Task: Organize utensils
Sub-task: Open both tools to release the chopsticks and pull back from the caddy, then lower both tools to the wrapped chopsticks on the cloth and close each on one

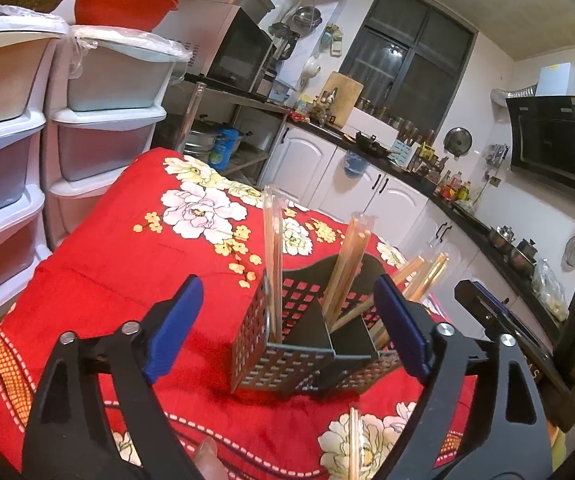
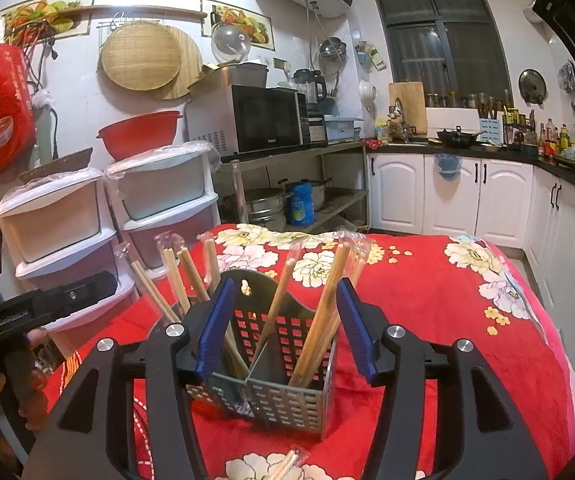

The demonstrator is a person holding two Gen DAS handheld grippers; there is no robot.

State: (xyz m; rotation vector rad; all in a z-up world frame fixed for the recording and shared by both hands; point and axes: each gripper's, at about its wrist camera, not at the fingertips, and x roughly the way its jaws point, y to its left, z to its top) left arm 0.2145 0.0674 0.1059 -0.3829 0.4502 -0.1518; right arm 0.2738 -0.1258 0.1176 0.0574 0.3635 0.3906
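The left gripper (image 1: 287, 328) is held spread and empty, the perforated holder (image 1: 307, 344) framed at twelve o'clock. Wrapped chopsticks (image 1: 273, 264) are stood upright inside. The right gripper (image 2: 285, 332), likewise spread, is poised above one loose pair (image 2: 287, 466) at six o'clock.

Upright chopsticks (image 2: 319, 316) crowd the holder (image 2: 279, 392); surrounding cloth (image 2: 447, 320) lies open.
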